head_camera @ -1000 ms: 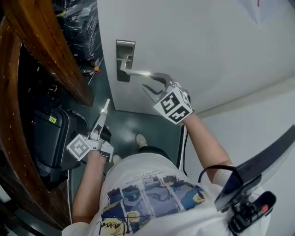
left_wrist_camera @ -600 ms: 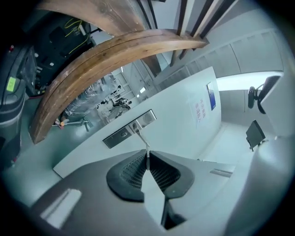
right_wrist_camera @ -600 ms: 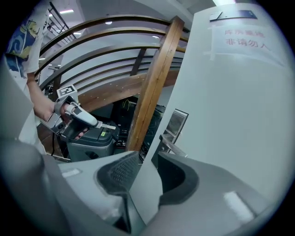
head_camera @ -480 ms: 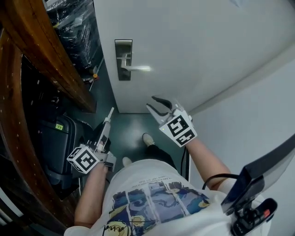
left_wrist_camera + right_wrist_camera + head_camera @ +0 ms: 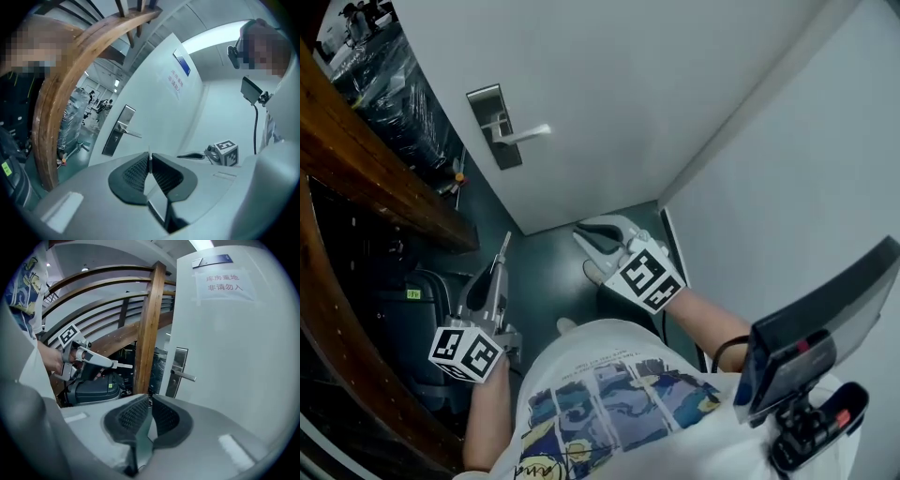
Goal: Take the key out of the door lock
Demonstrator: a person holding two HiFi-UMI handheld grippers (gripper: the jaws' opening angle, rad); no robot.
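Left claw (image 5: pixel 149 159) pinched on thin pale strip (image 5: pixel 124 365); right claw (image 5: pixel 150 401) closing, empty; door lock (image 5: pixel 495 127) well apart.

White wall (image 5: pixel 787 159) at frame right, dark teal floor (image 5: pixel 534 272) at centre, curved wooden handrail (image 5: pixel 366 169) along left, black suitcase (image 5: pixel 403 319) at lower left

This is looking like a service corridor in a workplace building: a paper notice (image 5: pixel 225 281) is hanging on the white door (image 5: pixel 609 84) above its lever handle (image 5: pixel 523 134), a curved wooden stair railing (image 5: pixel 366 155) is rising left of the door, and plastic-wrapped goods (image 5: pixel 398 89) are standing past the door's left edge.
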